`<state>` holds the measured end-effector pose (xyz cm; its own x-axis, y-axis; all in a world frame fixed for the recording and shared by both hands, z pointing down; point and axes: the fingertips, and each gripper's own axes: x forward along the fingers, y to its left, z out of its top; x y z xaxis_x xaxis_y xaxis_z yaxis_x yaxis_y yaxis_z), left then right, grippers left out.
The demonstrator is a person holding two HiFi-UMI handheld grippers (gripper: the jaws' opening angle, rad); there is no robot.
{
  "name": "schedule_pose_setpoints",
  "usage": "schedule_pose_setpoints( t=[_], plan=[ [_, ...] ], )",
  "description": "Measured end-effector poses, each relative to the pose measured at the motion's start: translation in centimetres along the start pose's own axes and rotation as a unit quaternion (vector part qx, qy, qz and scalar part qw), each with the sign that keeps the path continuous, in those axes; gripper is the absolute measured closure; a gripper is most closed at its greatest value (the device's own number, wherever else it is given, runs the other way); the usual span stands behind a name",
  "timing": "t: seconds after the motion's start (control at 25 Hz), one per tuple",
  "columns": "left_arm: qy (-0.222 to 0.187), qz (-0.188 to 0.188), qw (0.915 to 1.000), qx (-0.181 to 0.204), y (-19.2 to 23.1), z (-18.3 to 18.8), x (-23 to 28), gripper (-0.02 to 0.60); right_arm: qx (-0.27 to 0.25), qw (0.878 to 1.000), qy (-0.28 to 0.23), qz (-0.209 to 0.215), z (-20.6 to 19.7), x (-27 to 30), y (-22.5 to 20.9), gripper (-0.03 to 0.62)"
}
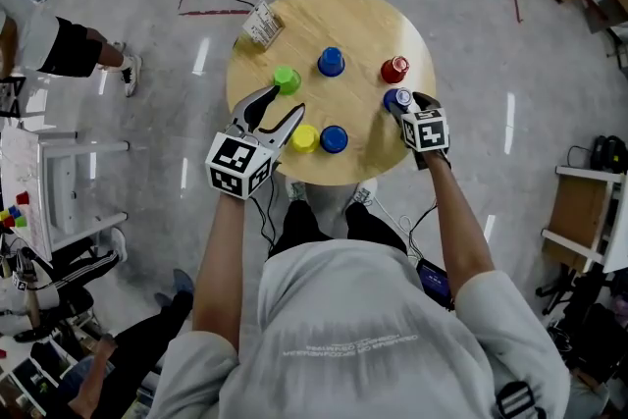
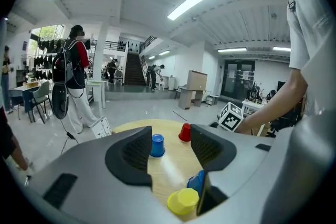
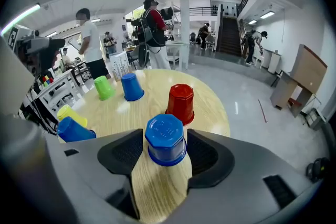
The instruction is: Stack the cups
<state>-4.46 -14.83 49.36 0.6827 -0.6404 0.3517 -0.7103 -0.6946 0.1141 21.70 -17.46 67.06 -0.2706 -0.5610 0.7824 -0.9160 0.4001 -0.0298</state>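
Plastic, thin-walled and turned upside down, the blue cup (image 3: 165, 132) stands on the table (image 1: 343, 25) just beside the red cup (image 3: 181, 104), between the spread jaws of my right tongs (image 3: 164, 150), whose pads bracket it closely without, as far as I can see, squeezing it. I judge it light, a little slick and easy to dent, so I would grip it gently across the side wall, below its closed top. My left tongs (image 2: 170, 144) hang released and empty over the table near the yellow cup (image 1: 304, 138).
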Motion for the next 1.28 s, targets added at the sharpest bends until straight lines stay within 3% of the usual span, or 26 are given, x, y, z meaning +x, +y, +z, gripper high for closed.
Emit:
schedule_pose_setpoints(
  t=[0.28, 0.48, 0.72, 1.28],
  plan=[
    [0.009, 0.012, 0.9998, -0.011, 0.8, -1.4, -1.0, 0.341, -0.005, 1.0, -0.002, -0.003, -0.1, -0.3, 0.8, 0.338],
    [0.012, 0.017, 0.9995, -0.025, 1.3, -2.8, -1.4, 0.345, -0.043, 0.998, -0.018, 0.043, -0.3, -2.8, 6.4, 0.336],
    [0.023, 0.015, 0.9991, -0.033, 1.5, -4.1, -2.1, 0.345, -0.087, 0.993, 0.002, 0.075, -2.8, -4.0, 11.3, 0.336],
    [0.043, 0.012, 0.9983, -0.037, 1.5, -5.9, -2.8, 0.345, -0.106, 0.99, 0.024, 0.092, -4.6, -2.1, 14.1, 0.336]
  ],
)
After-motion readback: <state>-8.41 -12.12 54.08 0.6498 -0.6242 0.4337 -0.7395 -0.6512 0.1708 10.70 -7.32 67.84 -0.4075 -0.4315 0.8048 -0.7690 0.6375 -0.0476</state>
